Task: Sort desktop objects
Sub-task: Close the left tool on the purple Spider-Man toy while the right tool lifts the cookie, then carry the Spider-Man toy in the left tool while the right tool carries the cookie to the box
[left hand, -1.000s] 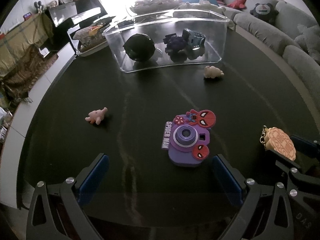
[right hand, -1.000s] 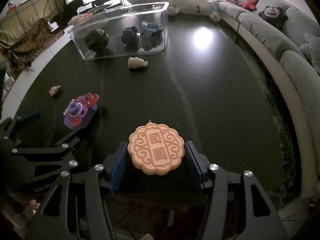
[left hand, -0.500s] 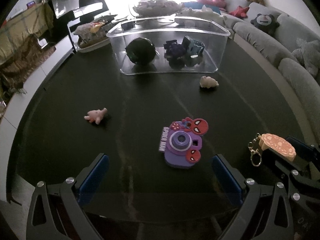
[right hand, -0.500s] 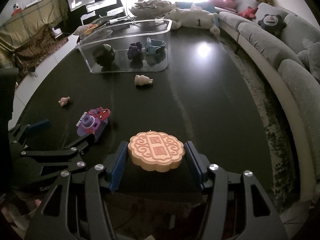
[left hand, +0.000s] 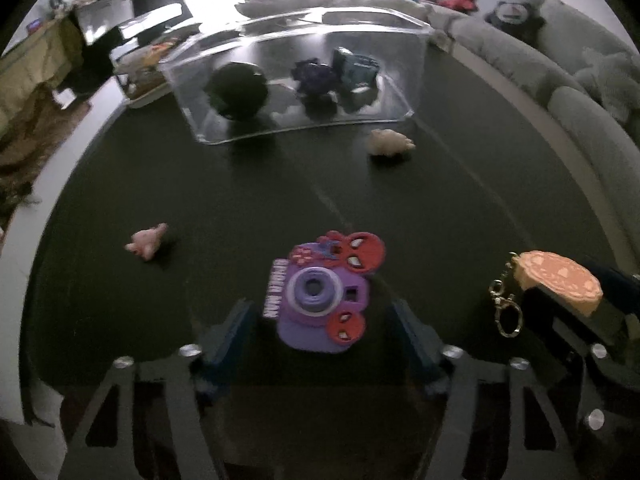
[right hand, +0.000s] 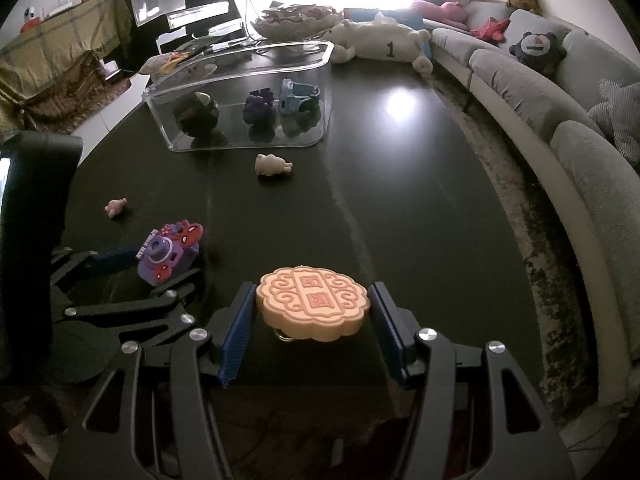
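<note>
The right gripper (right hand: 312, 322) is clamping a flat orange mooncake-shaped keychain (right hand: 313, 300) between its blue pads (right hand: 237, 334), holding it level above the dark table (right hand: 420, 208) in the lower middle of the right wrist view. In the left wrist view the same keychain (left hand: 560, 280) is showing at the right edge, with its metal clasp (left hand: 506, 308) hanging down from the near side.

The left gripper (left hand: 324, 330) is sitting with its jaws apart, gripping nothing. The purple toy camera (left hand: 324, 300) with red mask faces is lying on the table between the fingertips, low in the centre of that frame; whether the pads are touching it cannot be told. In the right wrist view the camera (right hand: 168, 254) is appearing at left centre, beside the left gripper's black fingers.

A small pink figure (left hand: 146, 240) is lying at the left middle of the left wrist view, well apart from the camera. A cream-coloured figure (left hand: 390, 142) is resting just in front of the clear plastic bin (left hand: 416, 64) in the upper centre. Inside the bin are sitting a dark round toy (left hand: 236, 92), a purple toy (left hand: 316, 80) and a blue toy (left hand: 356, 68). A grey sofa (right hand: 560, 92) is curving along the right side of the right wrist view.
</note>
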`<state>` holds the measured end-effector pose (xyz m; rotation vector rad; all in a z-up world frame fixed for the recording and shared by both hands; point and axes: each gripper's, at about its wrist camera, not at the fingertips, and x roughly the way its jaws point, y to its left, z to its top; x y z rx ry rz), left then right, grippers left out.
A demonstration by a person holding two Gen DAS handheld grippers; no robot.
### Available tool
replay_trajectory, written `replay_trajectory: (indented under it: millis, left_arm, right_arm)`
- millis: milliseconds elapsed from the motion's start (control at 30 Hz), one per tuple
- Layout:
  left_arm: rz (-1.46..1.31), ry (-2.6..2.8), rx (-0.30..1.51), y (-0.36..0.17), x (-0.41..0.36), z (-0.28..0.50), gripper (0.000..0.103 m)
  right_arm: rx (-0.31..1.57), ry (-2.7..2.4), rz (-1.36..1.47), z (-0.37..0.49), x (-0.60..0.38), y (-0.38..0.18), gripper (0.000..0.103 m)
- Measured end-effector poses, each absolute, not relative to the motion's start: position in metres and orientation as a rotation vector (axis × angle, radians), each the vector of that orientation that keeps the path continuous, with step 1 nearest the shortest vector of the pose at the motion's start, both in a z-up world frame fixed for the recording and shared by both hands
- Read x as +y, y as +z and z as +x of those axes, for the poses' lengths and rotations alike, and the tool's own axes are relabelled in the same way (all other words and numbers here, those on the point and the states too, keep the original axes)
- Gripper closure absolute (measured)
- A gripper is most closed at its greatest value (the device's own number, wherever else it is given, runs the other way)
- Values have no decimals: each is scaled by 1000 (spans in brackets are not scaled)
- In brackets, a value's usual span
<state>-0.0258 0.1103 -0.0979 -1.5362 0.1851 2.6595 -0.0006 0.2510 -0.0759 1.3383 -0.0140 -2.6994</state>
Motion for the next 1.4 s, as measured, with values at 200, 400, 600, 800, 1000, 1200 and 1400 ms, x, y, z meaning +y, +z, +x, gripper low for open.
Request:
replay_trajectory:
  millis: [200, 400, 600, 800, 1000, 1200, 1400]
  left_arm:
    - [-1523, 2654, 226, -94, 112, -28, 60]
    - [-1502, 2690, 225, -88, 109, -25, 60]
    - [-1453, 2706, 222, -74, 108, -19, 60]
    - [-1396, 2742, 242, -61, 106, -13, 60]
    - [-1386, 2752, 219, -52, 97, -6, 60]
    - [-1367, 2778, 193, -43, 88, -6, 60]
    - [-1363, 2782, 143, -35, 79, -7, 60]
  right_arm:
    - [-14, -2706, 1340, -2, 251, -78, 49]
    - [-8, -2710, 1339, -3, 249, -78, 49]
    - [-10, -2725, 1323, -5, 247, -74, 49]
    - [-2, -2742, 1303, -7, 243, -68, 49]
    - [13, -2747, 1289, -9, 235, -62, 49]
    - [50, -2754, 1259, -9, 224, -50, 49]
    - [69, -2758, 1235, -10, 217, -41, 49]
